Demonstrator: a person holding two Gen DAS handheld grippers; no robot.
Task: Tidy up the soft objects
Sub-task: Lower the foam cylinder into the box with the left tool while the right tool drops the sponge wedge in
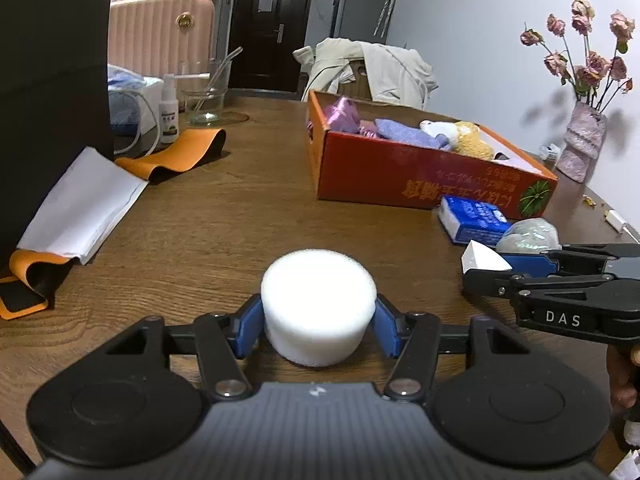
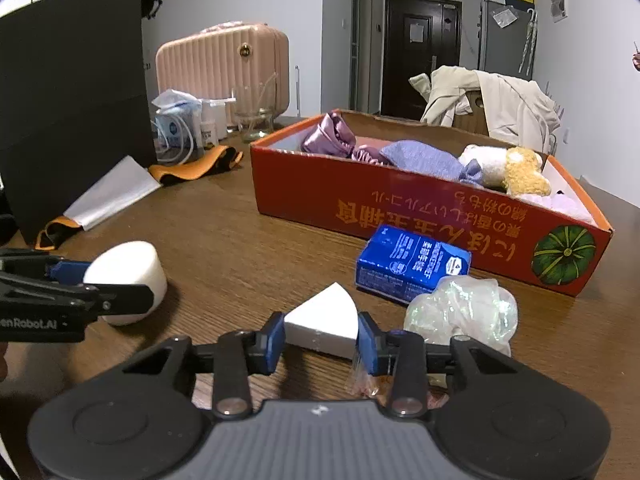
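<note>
Blue pads of the left gripper [image 1: 318,326] are pressing both sides of a round white sponge [image 1: 319,306] sitting on the wooden table [image 1: 224,216]. Beside it, the right gripper [image 2: 321,340] is clamping a white foam wedge [image 2: 323,322], narrow-jawed. Just past the wedge are lying a crumpled plastic wrap [image 2: 460,316] and a blue packet [image 2: 412,264]; behind them an orange box [image 2: 400,204] is holding a plush toy [image 2: 508,170] and purple cloths [image 2: 424,162].

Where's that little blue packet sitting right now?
In the right wrist view the blue packet lies on the table, right of centre, against the orange box, with a crumpled plastic wad just in front.
</note>
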